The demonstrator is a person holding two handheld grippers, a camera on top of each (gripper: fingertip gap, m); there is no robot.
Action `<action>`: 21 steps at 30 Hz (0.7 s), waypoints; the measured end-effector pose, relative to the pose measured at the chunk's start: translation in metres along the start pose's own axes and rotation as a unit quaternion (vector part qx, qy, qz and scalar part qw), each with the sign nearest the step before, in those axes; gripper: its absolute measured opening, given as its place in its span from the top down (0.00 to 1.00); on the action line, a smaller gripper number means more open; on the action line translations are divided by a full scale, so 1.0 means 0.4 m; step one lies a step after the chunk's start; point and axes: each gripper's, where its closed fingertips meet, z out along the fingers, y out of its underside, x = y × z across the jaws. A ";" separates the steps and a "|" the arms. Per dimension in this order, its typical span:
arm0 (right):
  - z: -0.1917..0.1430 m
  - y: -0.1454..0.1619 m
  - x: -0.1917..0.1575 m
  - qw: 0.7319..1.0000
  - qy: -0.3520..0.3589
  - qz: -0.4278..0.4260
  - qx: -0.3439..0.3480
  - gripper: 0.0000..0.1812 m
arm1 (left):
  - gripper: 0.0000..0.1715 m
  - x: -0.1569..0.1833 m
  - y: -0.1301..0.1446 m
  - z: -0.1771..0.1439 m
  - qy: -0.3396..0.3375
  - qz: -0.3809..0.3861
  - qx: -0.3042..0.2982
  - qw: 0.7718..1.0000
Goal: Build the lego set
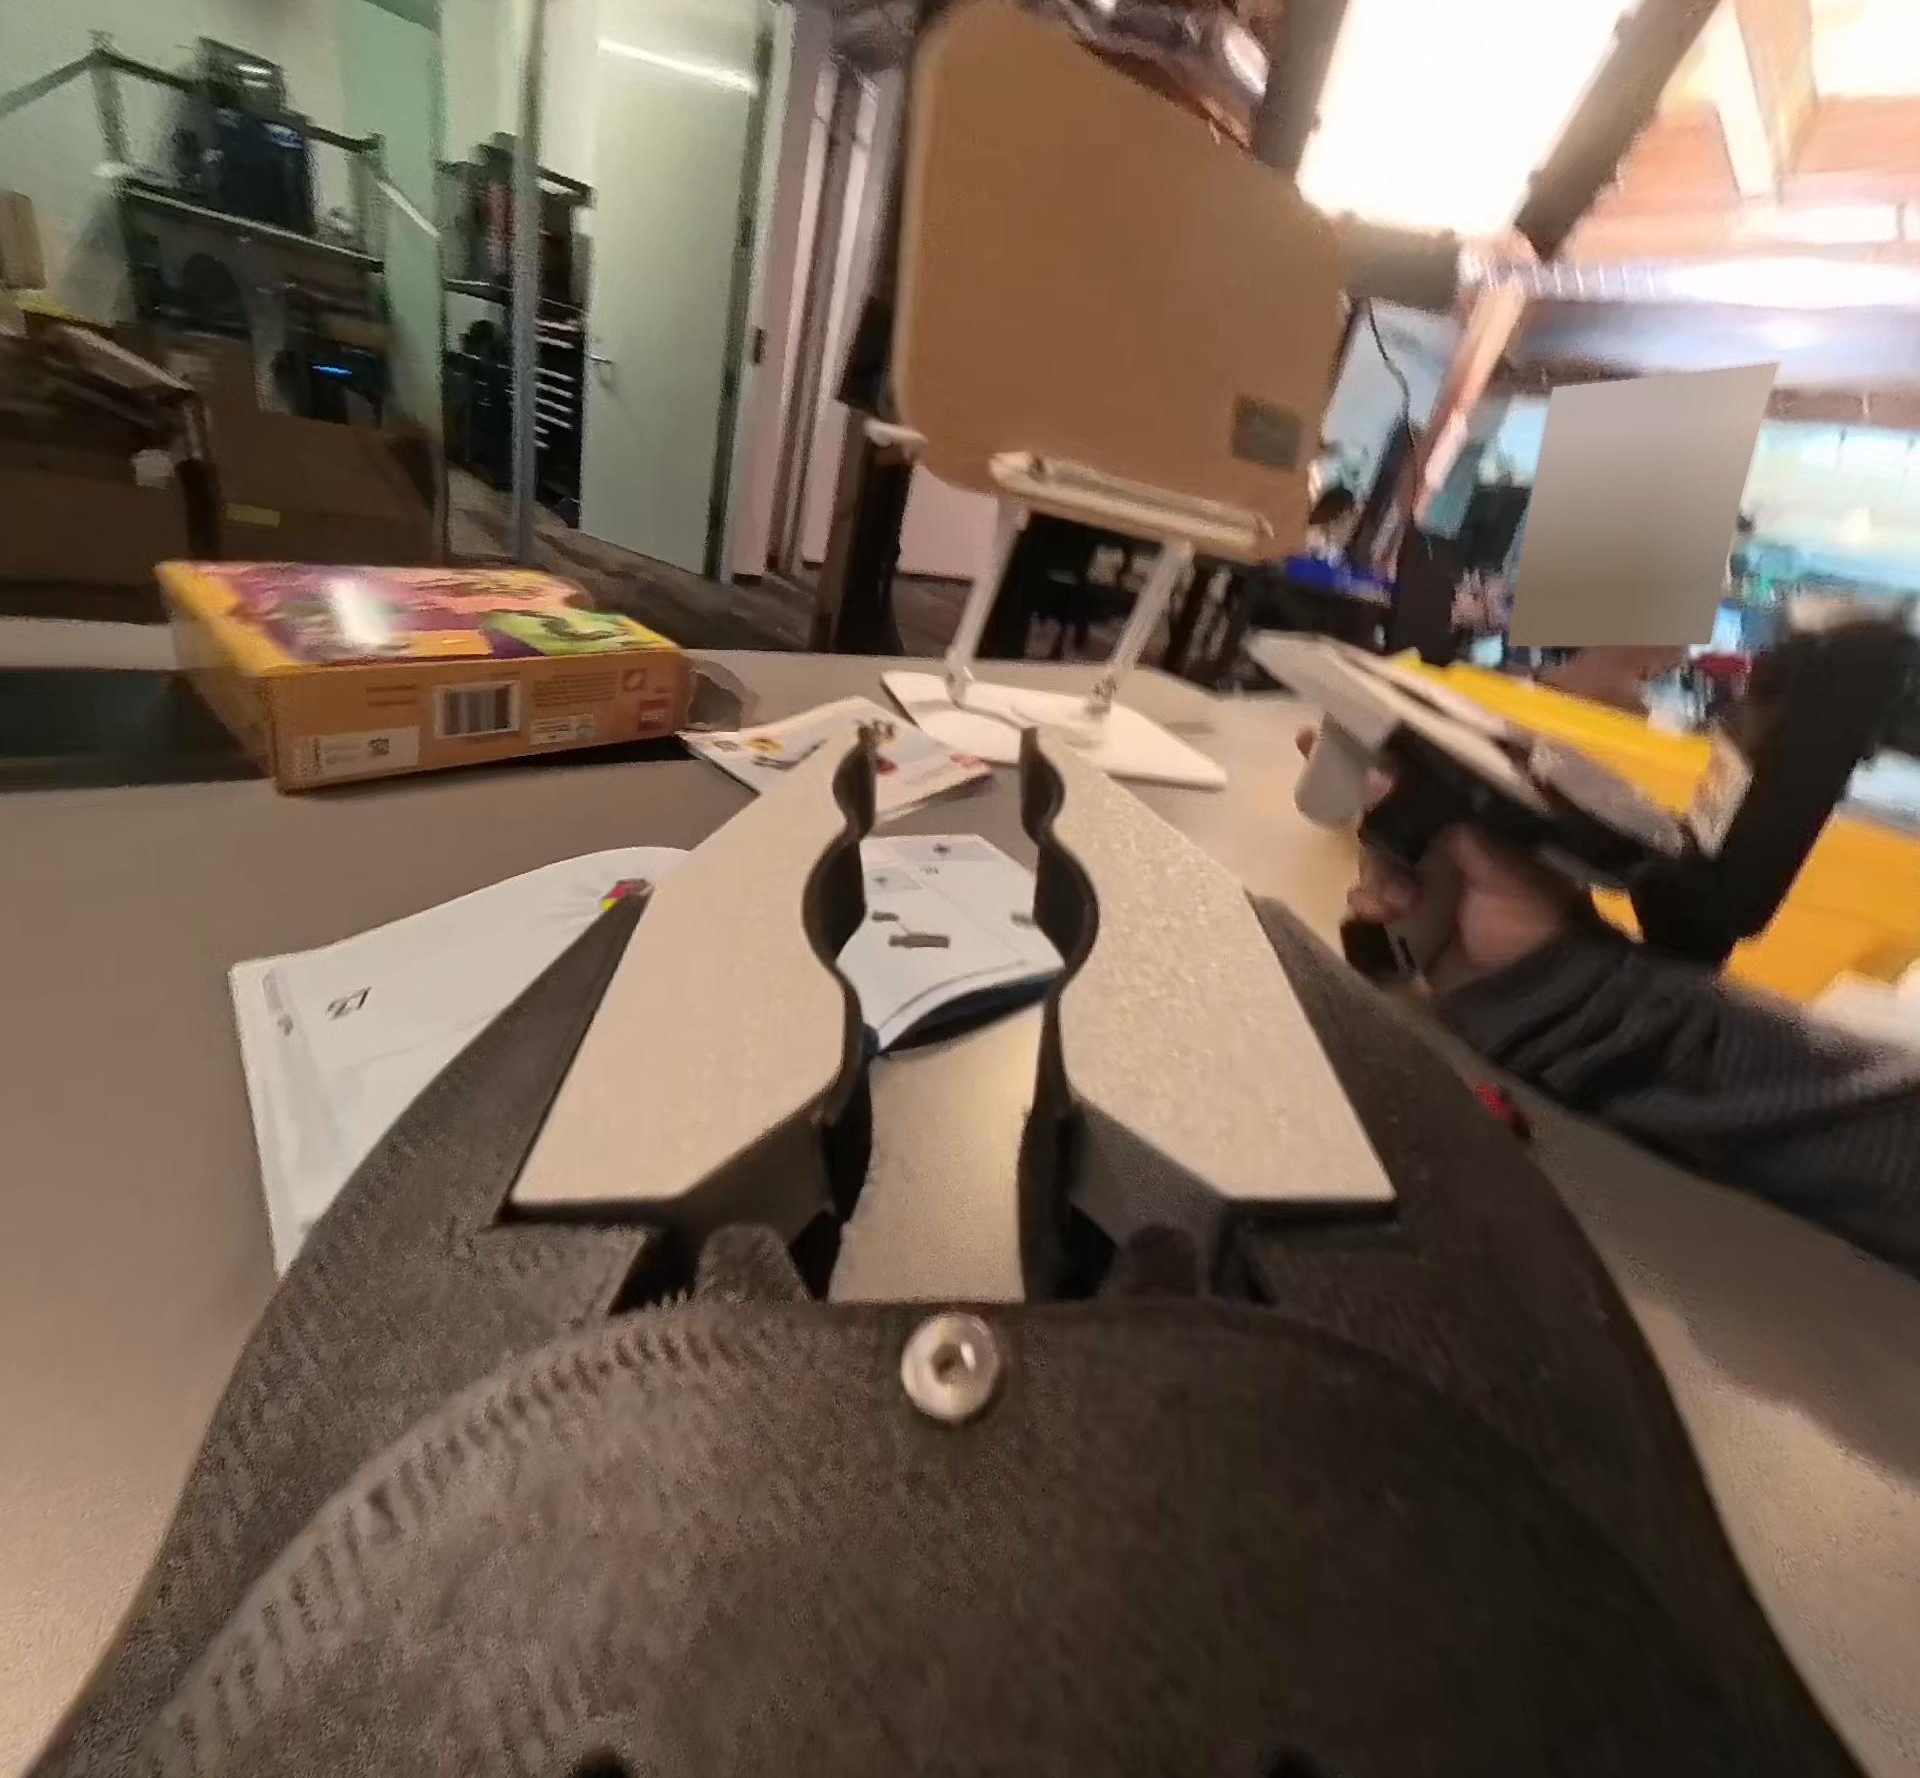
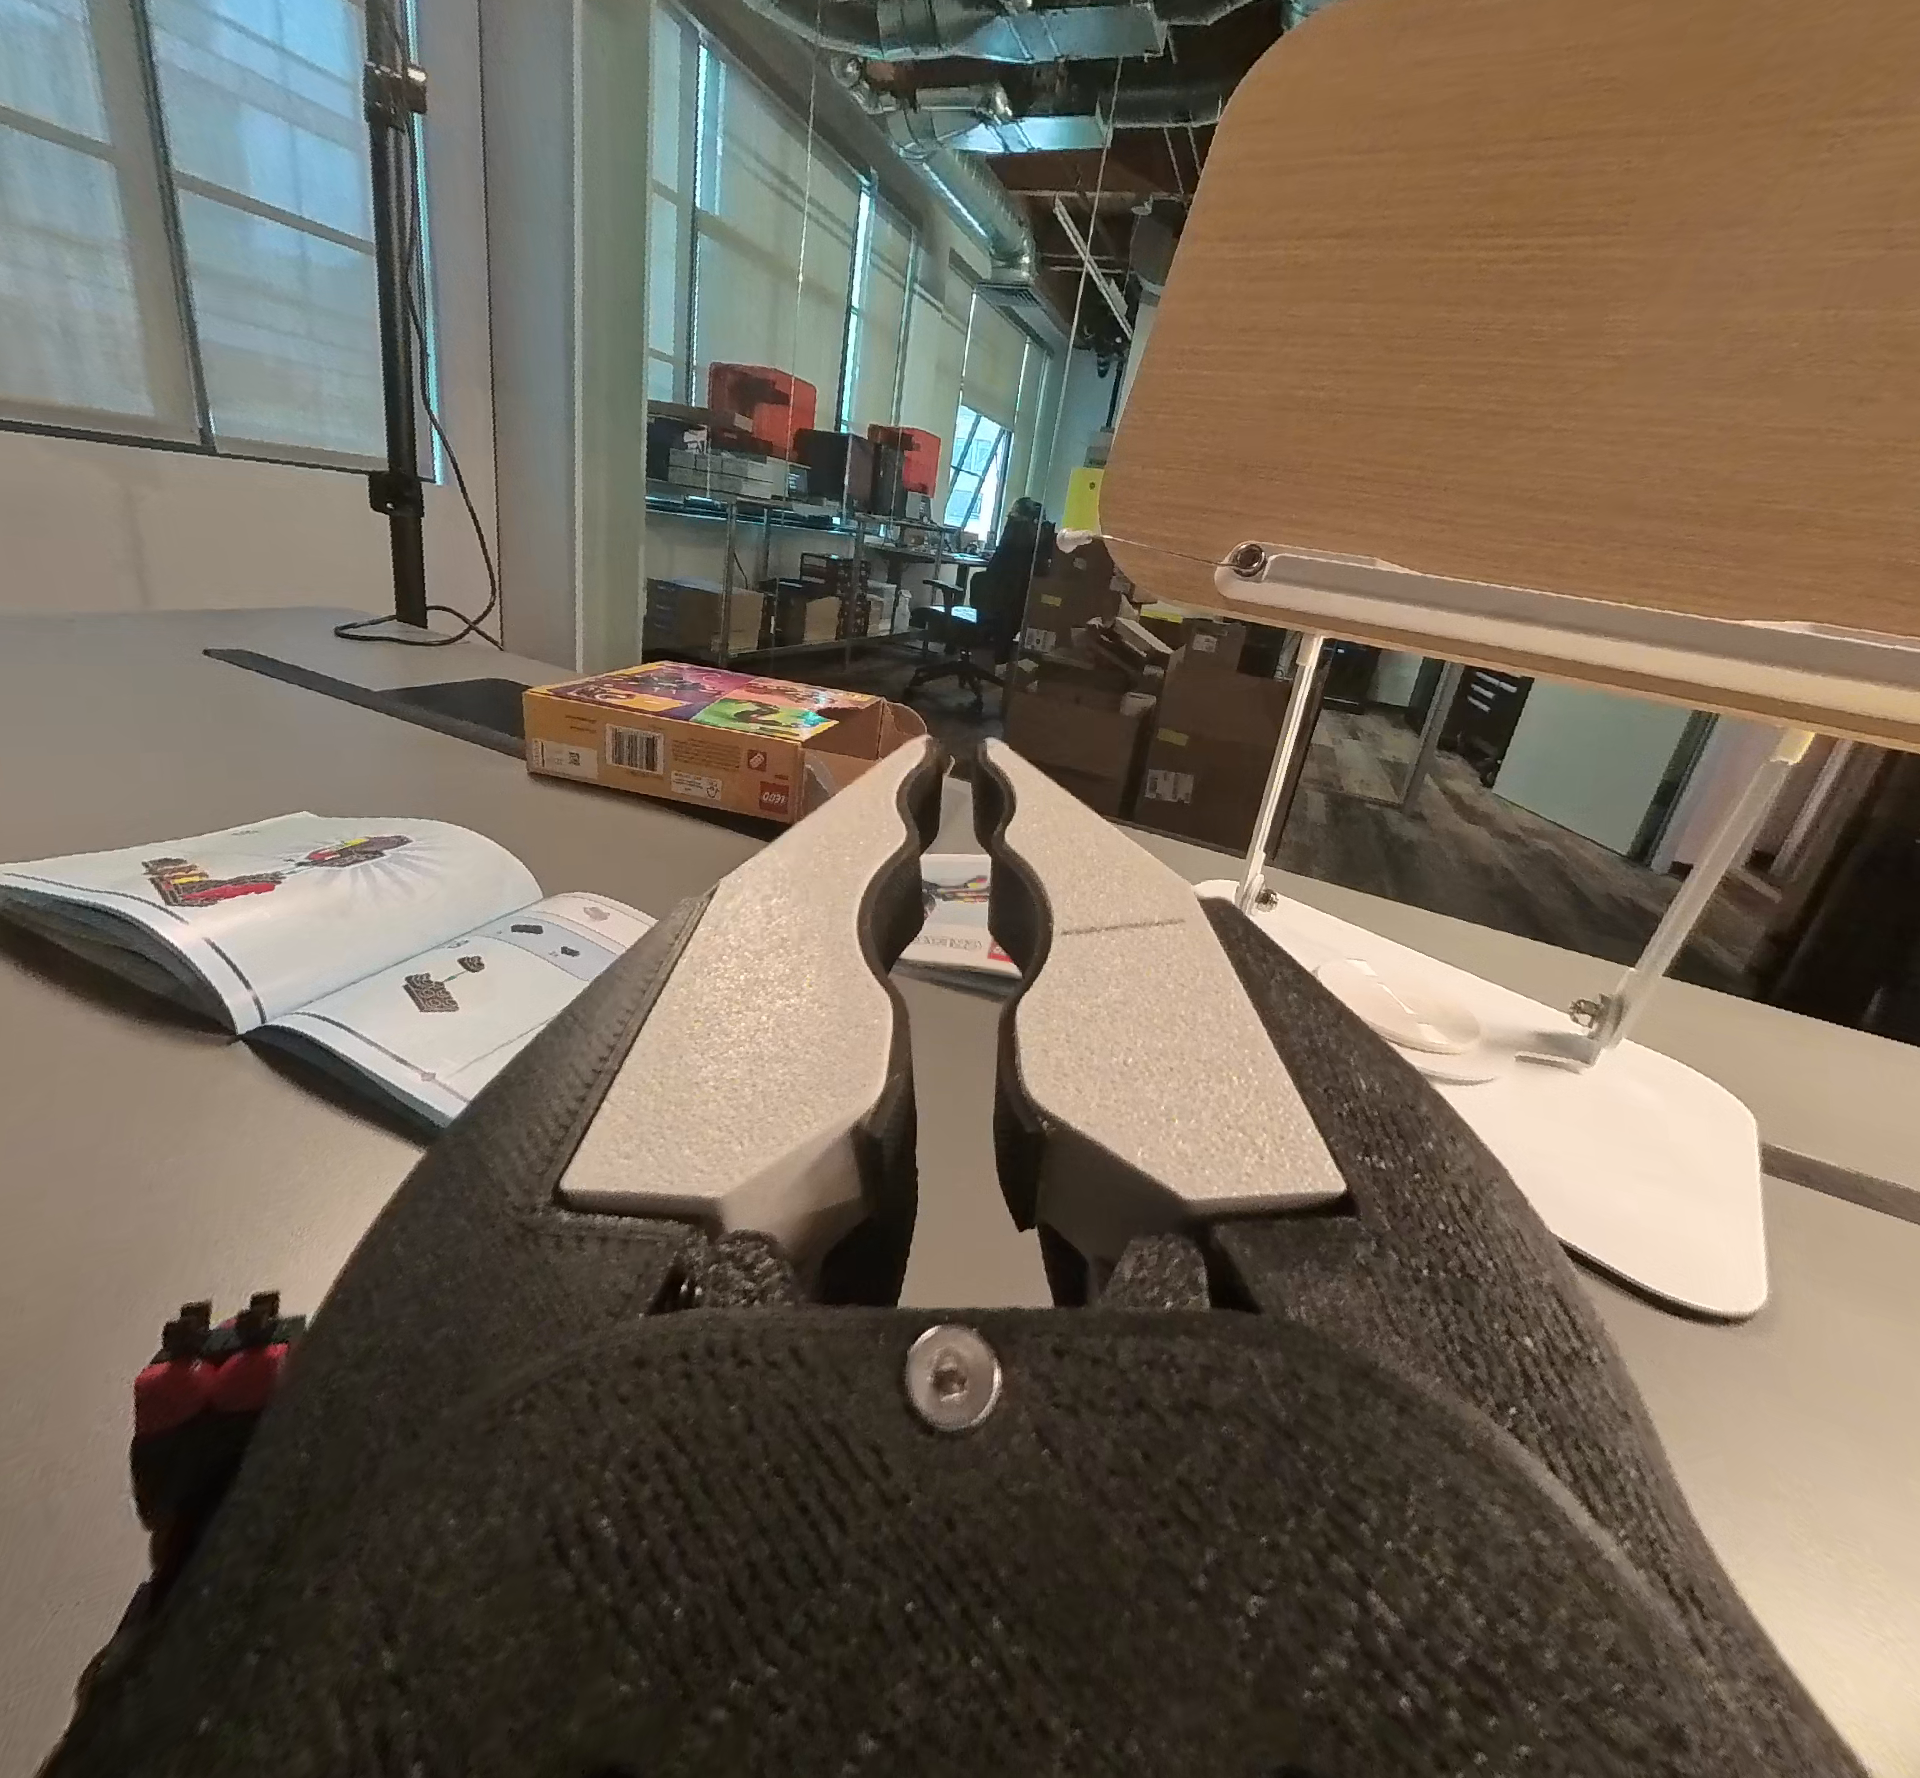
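My left gripper [image 1: 945,741] hovers low over the grey table [image 1: 125,1053], open and empty. Through its gap I see an open instruction booklet [image 1: 935,939]. A white parts bag [image 1: 416,1001] lies left of it. My right gripper [image 2: 963,754] is empty, its jaws only a narrow gap apart. It also shows at the right of the left wrist view [image 1: 1325,767], held by a hand. A small red and black lego build [image 2: 208,1385] stands at the right gripper's lower left, partly hidden by its body. The open booklet [image 2: 312,918] lies to the left.
A yellow lego box [image 1: 416,668] [image 2: 707,741] lies open-ended at the back of the table. A leaflet [image 2: 956,928] lies ahead. A book stand with a wooden board [image 2: 1507,274] and white base [image 2: 1610,1157] stands at the right. A black pole [image 2: 400,378] rises at the far left. About 20 cm separates my left fingertips from my right.
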 end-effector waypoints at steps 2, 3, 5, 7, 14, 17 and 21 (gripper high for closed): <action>0.005 0.001 0.000 1.000 -0.001 0.002 0.001 0.98 | 0.83 0.037 0.050 0.031 0.044 0.054 -0.081 0.994; 0.007 0.001 -0.002 1.000 -0.003 0.002 0.002 0.98 | 0.83 0.057 0.073 0.048 0.071 0.070 -0.123 0.987; 0.009 0.000 -0.010 1.000 -0.010 -0.002 0.003 0.98 | 0.78 0.102 0.117 0.074 0.137 0.105 -0.201 0.964; 0.010 -0.001 -0.020 1.000 -0.018 -0.008 0.005 0.99 | 0.74 0.098 0.158 0.101 0.149 0.168 -0.268 0.937; 0.010 -0.003 -0.025 1.000 -0.026 -0.004 0.008 0.99 | 0.74 0.090 0.274 0.159 0.210 0.286 -0.407 0.842; 0.010 -0.003 -0.024 1.000 -0.026 -0.001 0.008 0.99 | 0.70 0.054 0.311 0.177 0.199 0.318 -0.432 0.820; 0.009 -0.003 -0.027 1.000 -0.027 -0.004 0.008 0.99 | 0.76 0.054 0.334 0.179 0.217 0.305 -0.433 0.820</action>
